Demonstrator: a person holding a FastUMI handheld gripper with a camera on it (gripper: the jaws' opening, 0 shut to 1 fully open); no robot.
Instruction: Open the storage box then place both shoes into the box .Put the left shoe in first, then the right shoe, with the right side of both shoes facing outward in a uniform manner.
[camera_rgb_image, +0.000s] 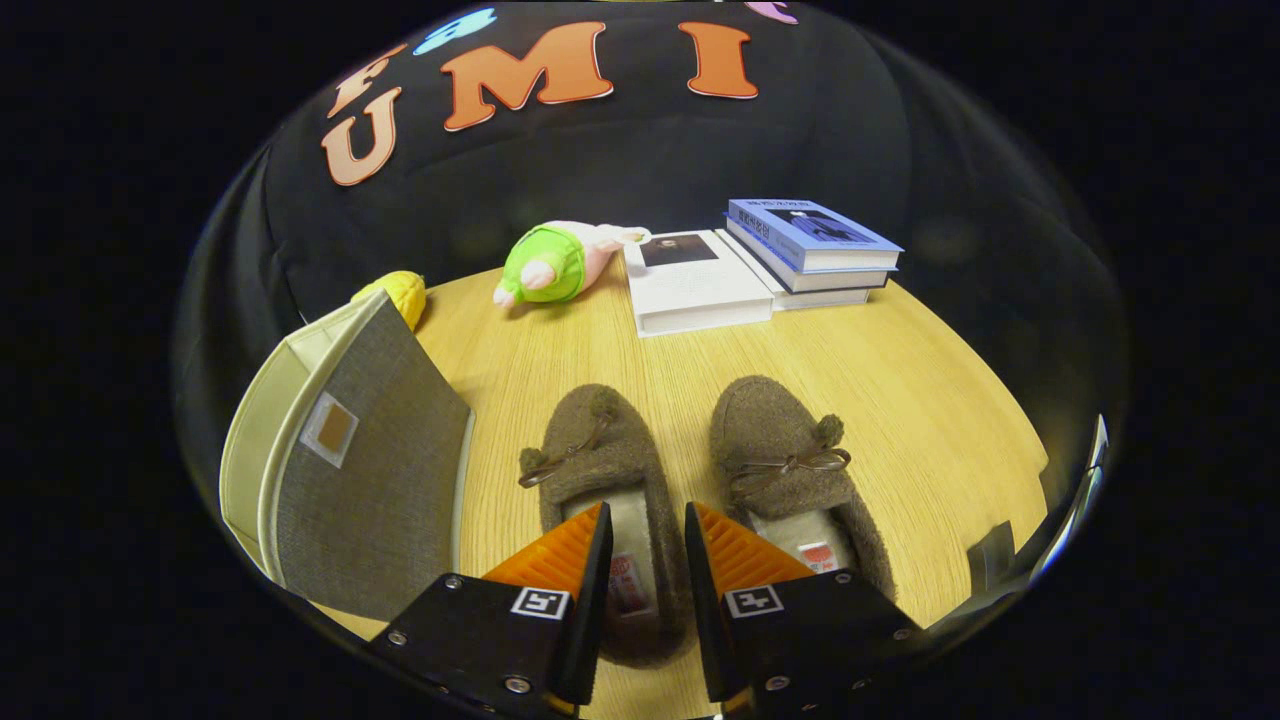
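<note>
Storage box (350, 460) sits left of the fingers, grey flap tilted up, so it looks open. Left shoe (600, 470) lies just right of it, its right sidewall between the parted fingers; gripper (648, 560) released, gripping nothing. Right shoe (790, 460) sits close beside. Risks: right finger snags the right shoe on closing; soft fuzzy wall slips or folds; shoe clips the flap on the way in

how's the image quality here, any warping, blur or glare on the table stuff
Gripper view: strong fisheye warp, so the table edge and the box bulge outward; the slippers and books look sharp, with even light and soft shadows; no harsh glare on the wood; the gripper fingers stand apart over the left slipper's heel, touching nothing clearly.
</note>
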